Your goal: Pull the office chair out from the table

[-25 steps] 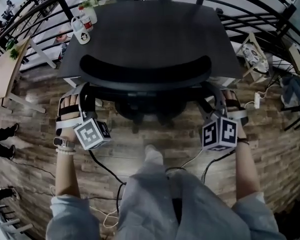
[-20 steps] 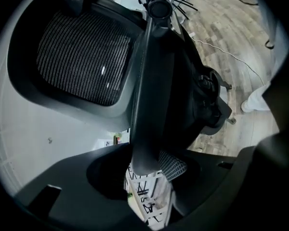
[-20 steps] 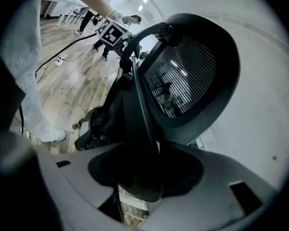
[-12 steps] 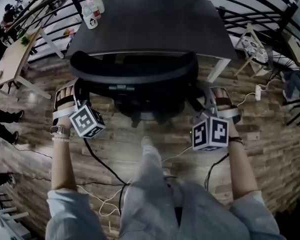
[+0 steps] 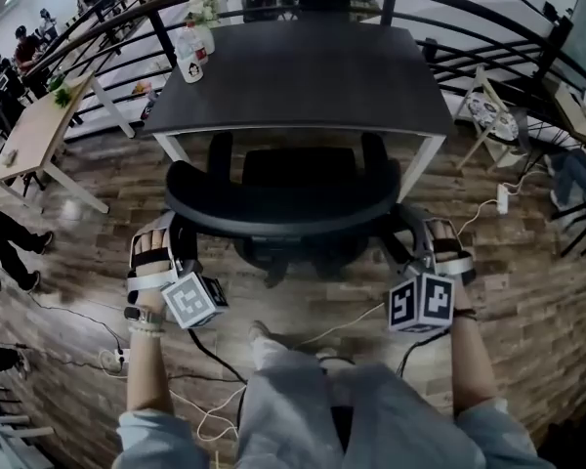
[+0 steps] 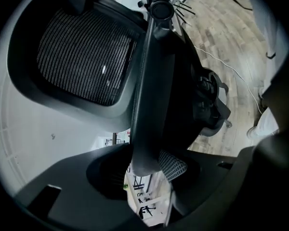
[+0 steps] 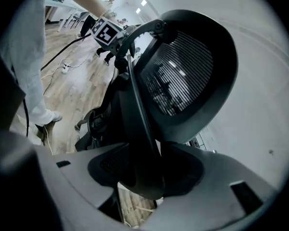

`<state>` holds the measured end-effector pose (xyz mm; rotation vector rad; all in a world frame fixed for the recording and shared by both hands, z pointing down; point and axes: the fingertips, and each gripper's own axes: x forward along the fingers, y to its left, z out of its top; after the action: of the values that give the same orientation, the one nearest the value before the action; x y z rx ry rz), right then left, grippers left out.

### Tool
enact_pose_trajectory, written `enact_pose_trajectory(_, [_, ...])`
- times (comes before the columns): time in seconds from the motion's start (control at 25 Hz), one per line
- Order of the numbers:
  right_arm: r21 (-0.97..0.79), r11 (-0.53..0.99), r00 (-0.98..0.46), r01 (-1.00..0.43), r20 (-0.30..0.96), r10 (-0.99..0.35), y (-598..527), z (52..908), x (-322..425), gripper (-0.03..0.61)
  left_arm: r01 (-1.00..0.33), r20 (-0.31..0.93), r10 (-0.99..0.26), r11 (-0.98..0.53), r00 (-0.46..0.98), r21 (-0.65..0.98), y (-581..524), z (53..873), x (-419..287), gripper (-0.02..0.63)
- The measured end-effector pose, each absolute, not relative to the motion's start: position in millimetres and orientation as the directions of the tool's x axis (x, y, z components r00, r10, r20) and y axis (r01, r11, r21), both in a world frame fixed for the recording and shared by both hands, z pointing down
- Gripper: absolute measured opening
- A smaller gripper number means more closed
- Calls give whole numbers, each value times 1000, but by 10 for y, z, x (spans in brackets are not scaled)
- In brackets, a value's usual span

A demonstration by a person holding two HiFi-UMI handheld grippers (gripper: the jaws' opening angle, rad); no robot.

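**Both hand-held grippers clamped on the chair back**

At the worktop's point(image 5: 303, 76) far left corner stand a bottle point(image 5: 189, 51) and a small bunch of flowers point(image 5: 203, 6); the dark top is otherwise bare.

The left hand-held gripper point(image 5: 179, 235) reaches the left side of the office chair point(image 5: 283, 208). In the left gripper view its jaws are closed on the left frame bar point(image 6: 151, 95), which runs up beside the mesh backrest point(image 6: 86, 57).

The office chair stands on the wooden floor point(image 5: 527, 291) just in front of the worktop's near edge, about midway along it. Its curved back faces the person, and its seat and armrests lie between the back and that edge.

The right hand-held gripper point(image 5: 402, 235) holds the chair's right side. In the right gripper view its jaws are closed on the right frame bar point(image 7: 137, 124), with the bar filling the gap between the pads.

Cables point(image 5: 210, 335) trail over the floor by the person's legs.
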<state>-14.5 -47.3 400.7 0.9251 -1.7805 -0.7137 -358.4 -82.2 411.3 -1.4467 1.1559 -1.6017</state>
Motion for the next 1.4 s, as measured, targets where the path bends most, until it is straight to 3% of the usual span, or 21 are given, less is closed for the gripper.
enact_pose_trajectory(0.36, [789, 546, -181, -281, 515, -838, -264, 3999, 143, 216, -111, 362, -929, -353, -76, -929, -342, 4050, -3265, 202])
enact_pose_trajectory(0.88, [800, 542, -185, -256, 510, -840, -71, 3983, 242, 218, -130, 333, -936, -319, -113, -939, -97, 4052, -3199, 204])
enact_pose_trajectory(1.4, [831, 468, -203, -300, 424, -883, 14, 3908, 226, 225, -292, 318, -944, -281, -88, -914, -77, 3967, -3117, 221])
